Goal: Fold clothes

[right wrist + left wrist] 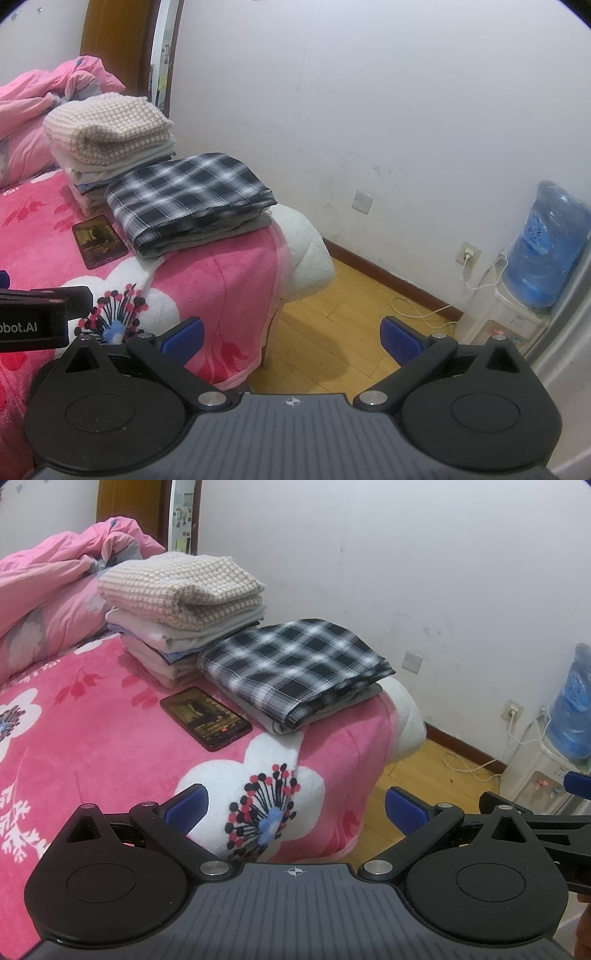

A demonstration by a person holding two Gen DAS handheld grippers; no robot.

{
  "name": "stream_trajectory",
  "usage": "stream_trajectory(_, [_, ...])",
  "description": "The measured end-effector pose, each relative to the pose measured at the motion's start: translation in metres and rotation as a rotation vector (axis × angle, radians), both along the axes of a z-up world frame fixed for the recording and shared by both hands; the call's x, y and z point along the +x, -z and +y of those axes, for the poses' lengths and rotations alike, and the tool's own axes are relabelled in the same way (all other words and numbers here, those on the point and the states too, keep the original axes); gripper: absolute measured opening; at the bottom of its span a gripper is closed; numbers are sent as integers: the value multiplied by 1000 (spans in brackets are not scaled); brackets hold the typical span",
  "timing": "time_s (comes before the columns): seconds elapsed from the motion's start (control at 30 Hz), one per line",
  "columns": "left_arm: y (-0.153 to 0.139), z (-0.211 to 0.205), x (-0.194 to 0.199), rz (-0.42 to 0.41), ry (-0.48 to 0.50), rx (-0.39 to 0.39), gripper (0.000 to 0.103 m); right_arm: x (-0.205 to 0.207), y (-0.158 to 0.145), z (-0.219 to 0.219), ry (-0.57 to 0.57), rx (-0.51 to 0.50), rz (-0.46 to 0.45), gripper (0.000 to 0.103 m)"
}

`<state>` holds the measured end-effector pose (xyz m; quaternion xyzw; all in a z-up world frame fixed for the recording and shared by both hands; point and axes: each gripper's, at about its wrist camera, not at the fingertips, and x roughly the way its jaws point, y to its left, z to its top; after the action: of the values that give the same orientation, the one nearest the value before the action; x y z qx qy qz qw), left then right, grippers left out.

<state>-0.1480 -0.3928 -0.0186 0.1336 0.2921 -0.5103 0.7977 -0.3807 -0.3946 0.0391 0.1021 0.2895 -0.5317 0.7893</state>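
On the bed ahead of me, a tall stack of folded clothes sits far off, with a heap of bedding behind it to the left. Just right of the stack, at the bed's far right corner, lies a folded shirt on top of another folded piece. A phone lies flat on the bed in front of the stack, just left of the shirt. Off the bed to the right, a water dispenser stands on the floor against the wall.
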Motion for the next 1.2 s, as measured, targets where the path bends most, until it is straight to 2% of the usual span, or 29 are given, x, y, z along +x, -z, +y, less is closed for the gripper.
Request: stream_trajectory(1.2, [1,0,0,-4,1,8,103,1,2,1,-3,4,3,103])
